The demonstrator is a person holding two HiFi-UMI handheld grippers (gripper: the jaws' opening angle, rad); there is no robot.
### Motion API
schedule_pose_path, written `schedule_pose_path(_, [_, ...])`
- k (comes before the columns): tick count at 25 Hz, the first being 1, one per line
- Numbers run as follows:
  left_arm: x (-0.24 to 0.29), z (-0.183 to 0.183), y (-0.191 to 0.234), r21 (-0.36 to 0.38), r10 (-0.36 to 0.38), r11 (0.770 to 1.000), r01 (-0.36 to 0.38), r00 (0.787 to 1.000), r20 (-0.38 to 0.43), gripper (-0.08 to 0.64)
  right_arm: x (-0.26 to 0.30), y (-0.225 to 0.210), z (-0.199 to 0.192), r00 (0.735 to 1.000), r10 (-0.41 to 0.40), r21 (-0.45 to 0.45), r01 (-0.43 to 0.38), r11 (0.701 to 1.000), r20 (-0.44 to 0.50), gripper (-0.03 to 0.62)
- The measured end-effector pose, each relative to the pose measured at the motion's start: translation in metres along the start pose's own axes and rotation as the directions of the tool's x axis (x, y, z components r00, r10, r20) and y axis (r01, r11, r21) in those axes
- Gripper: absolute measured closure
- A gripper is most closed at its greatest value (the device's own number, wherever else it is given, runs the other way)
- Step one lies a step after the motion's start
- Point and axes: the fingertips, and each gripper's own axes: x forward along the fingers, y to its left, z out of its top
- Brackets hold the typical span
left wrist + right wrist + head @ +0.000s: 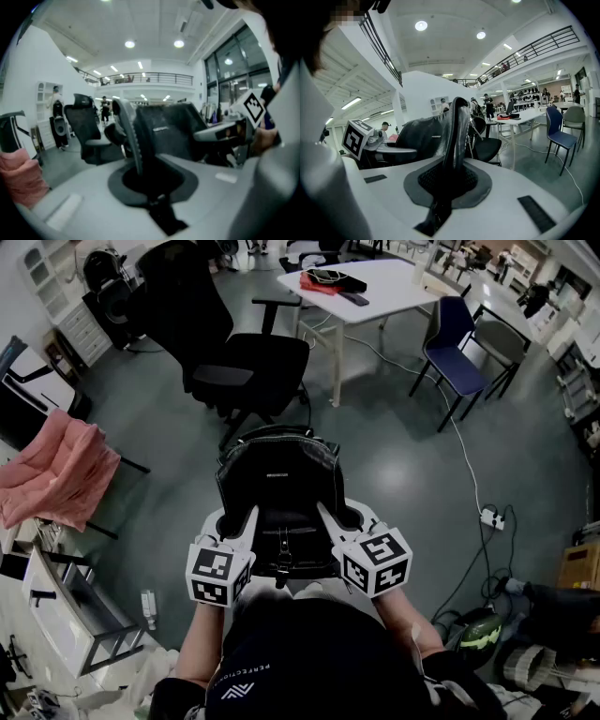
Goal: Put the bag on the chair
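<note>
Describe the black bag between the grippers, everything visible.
The bag is a black backpack, leather-like with a slight sheen and a small pale label on its face. It is held upright, clear of the grey floor and short of the black office chair. The left gripper and right gripper are each shut on one of its side edges.

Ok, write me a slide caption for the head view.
Left gripper and right gripper shut on a black bag, held before the black office chair.

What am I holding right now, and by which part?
The black bag, by both sides: left claw shut on its left edge, right claw on its right edge; strap or seam, I cannot tell.
</note>
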Motion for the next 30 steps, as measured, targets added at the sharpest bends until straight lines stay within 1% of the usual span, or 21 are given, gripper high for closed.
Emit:
schedule_pose_path(4, [0.006,-0.001,-0.005,0.000,0.011,1.000,-0.011,1.000,-0.006,0.512,-0.001,-0.009,-0.002,1.000,0.002,-0.007,-0.002,1.000,0.001,0.575])
schedule_pose_path(11, [0.005,-0.006,-0.011,-0.006,0.022,1.000,-0.022,1.000,-0.016,0.511,-0.004,-0.010,-0.008,1.000,0.013,0.007,-0.013,1.000,-0.010,0.575])
schedule_pose_path(15, [0.007,-0.013,-0.010,-0.021,0.025,0.999,-0.025,0.999,-0.032,0.511,0.000,-0.011,-0.014,1.000,0.016,0.013,-0.016,1.000,-0.027,0.575])
schedule_pose_path(22, [0.032,-0.011,0.005,-0.043,-0.003,0.999,0.001,0.999,-0.051,0.509,0.020,-0.027,-0.011,0.998,-0.018,0.021,0.019,1.000,-0.053,0.574])
schedule_pose_path(30, [0.079,0.004,0.037,-0.058,-0.043,0.998,0.040,0.998,-0.045,0.509,0.061,-0.058,0.009,0.996,-0.056,0.026,0.058,0.998,-0.068,0.574])
